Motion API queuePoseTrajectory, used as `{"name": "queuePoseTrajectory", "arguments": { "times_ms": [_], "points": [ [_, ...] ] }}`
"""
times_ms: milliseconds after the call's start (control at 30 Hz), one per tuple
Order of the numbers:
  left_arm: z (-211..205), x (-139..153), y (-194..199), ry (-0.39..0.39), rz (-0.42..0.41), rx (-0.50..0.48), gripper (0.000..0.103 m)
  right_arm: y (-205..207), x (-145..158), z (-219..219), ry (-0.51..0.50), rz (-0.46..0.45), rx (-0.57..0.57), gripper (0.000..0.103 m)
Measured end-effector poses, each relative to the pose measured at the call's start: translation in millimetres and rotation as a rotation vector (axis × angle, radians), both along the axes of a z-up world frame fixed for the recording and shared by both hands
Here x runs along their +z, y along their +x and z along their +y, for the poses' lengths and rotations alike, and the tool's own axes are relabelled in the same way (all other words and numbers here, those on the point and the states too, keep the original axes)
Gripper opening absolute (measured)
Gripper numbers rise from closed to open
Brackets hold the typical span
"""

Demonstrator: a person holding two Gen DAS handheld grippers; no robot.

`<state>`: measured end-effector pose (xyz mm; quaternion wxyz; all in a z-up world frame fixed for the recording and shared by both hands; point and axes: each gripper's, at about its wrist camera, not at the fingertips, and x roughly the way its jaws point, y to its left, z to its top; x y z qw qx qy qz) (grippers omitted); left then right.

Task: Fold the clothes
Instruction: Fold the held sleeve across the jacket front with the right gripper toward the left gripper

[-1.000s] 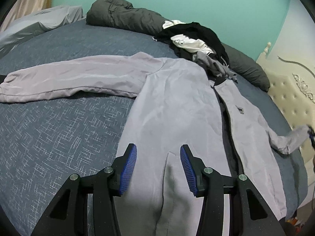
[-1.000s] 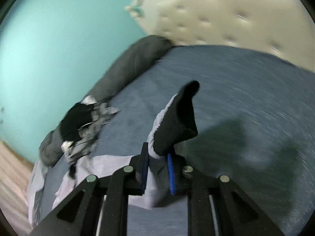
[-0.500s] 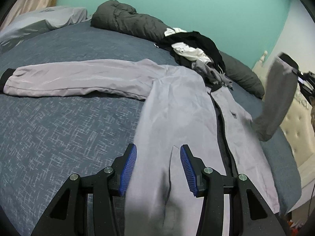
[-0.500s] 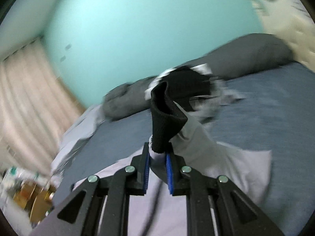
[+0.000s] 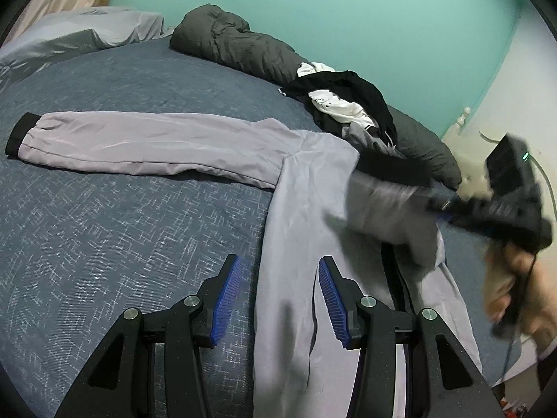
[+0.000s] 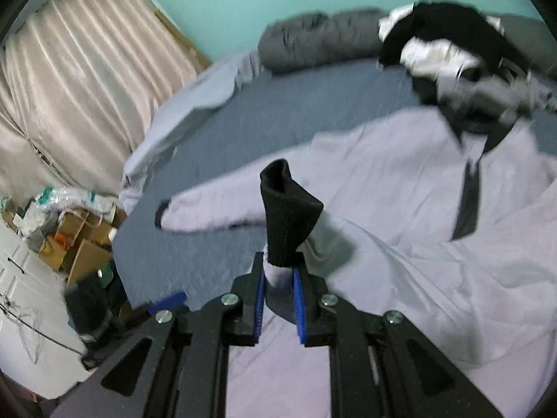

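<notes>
A light grey zip jacket (image 5: 306, 216) lies face up on the blue bed (image 5: 104, 230), its left sleeve (image 5: 139, 142) stretched out flat with a black cuff (image 5: 15, 136). My left gripper (image 5: 278, 292) is open and empty above the jacket's lower hem. My right gripper (image 6: 278, 292) is shut on the other sleeve (image 6: 278, 275) just below its black cuff (image 6: 285, 209), and holds it raised over the jacket's chest. The right gripper also shows blurred in the left wrist view (image 5: 487, 209), with the sleeve (image 5: 386, 205) hanging from it.
A pile of black, white and grey clothes (image 5: 348, 104) lies by the jacket's collar. A dark grey duvet roll (image 5: 236, 45) runs along the teal wall. A pale pillow (image 5: 80, 31) is far left. Boxes and bags (image 6: 69, 230) stand on the floor beside the bed.
My right gripper has swung the held sleeve from the bed's right side up and across, over the jacket's body. My left gripper has stayed open near the hem.
</notes>
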<state>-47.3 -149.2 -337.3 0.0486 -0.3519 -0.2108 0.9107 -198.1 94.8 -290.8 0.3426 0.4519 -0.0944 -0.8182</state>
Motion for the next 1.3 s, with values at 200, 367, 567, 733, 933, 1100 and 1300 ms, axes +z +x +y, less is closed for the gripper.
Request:
{"name": "queuePoseTrajectory", "arguments": {
  "times_ms": [200, 367, 567, 733, 933, 1100, 1300],
  "points": [
    [-1.6, 0.2, 0.1, 0.012, 0.000, 0.004, 0.050, 14.6, -43.7, -29.5, 0.066, -0.066, 0.077, 0.014],
    [7.5, -1.1, -1.7, 0.000, -0.006, -0.021, 0.050, 19.8, -74.2, -34.0, 0.089, -0.149, 0.111, 0.017],
    [12.7, -0.6, -5.7, 0.009, -0.009, -0.048, 0.050, 29.6, -71.6, -17.3, 0.141, -0.108, 0.041, 0.058],
    [15.8, -1.0, -12.3, 0.028, -0.015, -0.068, 0.050, 43.5, -50.7, 27.5, 0.010, -0.051, -0.056, 0.060],
    [34.5, -16.0, -36.4, -0.011, -0.078, -0.132, 0.050, 59.8, -52.0, 95.8, -0.034, 0.008, -0.288, 0.061],
    [50.6, -32.6, -56.4, -0.030, -0.128, -0.197, 0.050, 72.2, -74.6, 139.4, -0.089, -0.015, -0.439, 0.061],
    [50.9, -54.3, -72.8, -0.015, -0.187, -0.178, 0.050, 86.1, -96.6, 174.3, -0.173, -0.027, -0.555, 0.061]
  ]
}}
